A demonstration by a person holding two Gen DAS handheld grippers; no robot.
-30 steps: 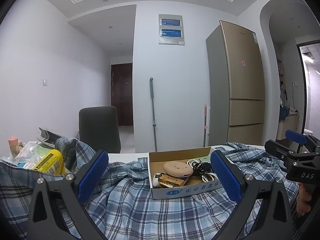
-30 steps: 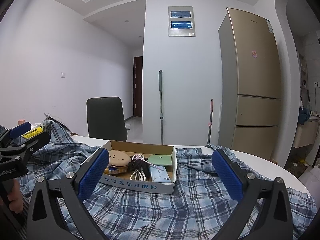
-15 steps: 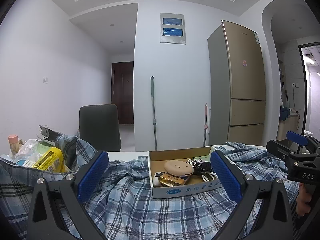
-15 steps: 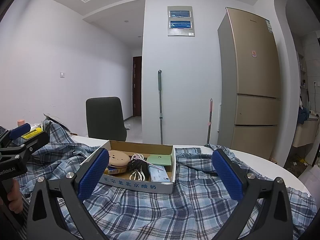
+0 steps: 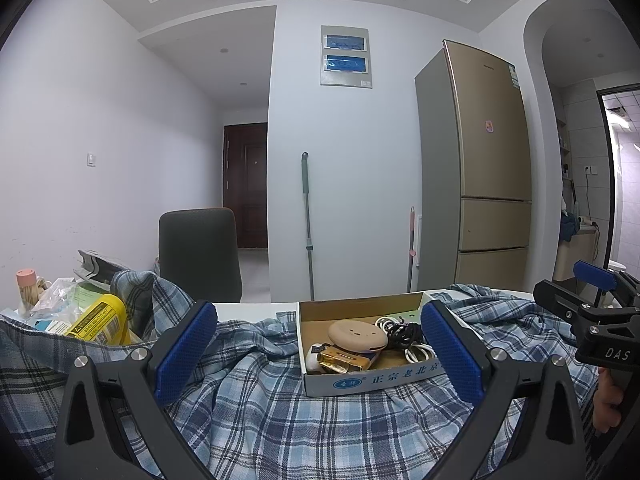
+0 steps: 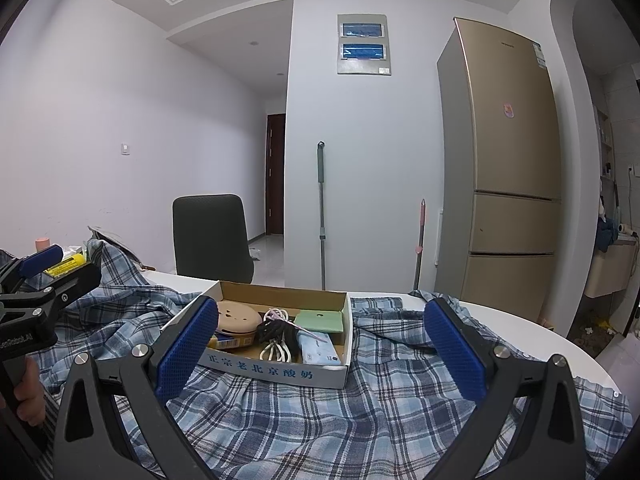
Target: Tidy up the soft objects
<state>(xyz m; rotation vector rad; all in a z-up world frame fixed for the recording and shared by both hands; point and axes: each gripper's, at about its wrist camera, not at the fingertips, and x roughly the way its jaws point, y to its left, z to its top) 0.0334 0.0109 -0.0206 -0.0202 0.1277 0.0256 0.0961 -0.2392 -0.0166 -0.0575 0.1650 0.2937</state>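
From the left wrist, the left gripper point(image 5: 316, 354) was held with jaws spread wide and empty above the plaid shirt point(image 5: 280, 412). A cardboard box point(image 5: 372, 378) resting on the cloth could be tipped by any pull.

From the right wrist, the right gripper point(image 6: 322, 354) was likewise parted and empty; the counter point(image 6: 532, 334) edge curved near, leaving little room rightward.

Plaid shirt point(image 5: 280, 412) covers most of the tabletop point(image 6: 520, 328); its near part runs off the bottom edge in both views. Left tongs' finger point(image 6: 188, 348) blocks the box's point(image 6: 276, 372) near-left corner. Box print is only partly readable. Left-side clutter point(image 5: 60, 312) is half buried by shirt.
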